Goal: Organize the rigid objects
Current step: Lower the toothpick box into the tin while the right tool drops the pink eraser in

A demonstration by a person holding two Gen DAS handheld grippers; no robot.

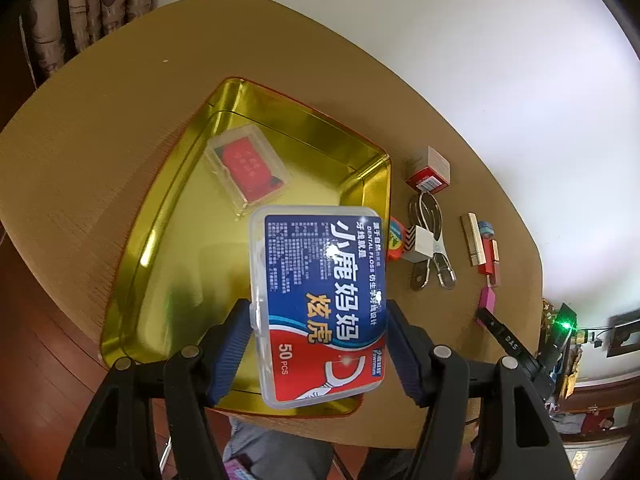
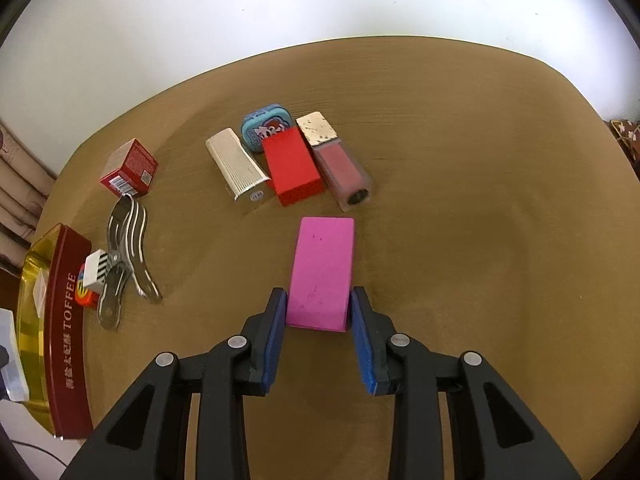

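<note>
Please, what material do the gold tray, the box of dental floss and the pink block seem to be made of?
The shiny gold rectangular tray looks like thin metal, probably tinplate: its walls mirror the light. The clear dental floss box with a blue and red label, held by the left gripper, seems hard transparent plastic with glossy highlights. The matte pink rectangular block, between the right gripper fingers, may be rubber, foam or painted wood.

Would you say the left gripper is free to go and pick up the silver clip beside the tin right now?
Probably not yet. The left gripper is clamped on the dental floss box above the gold tin; it must set that down first. The path to the silver clip looks unobstructed.
</note>
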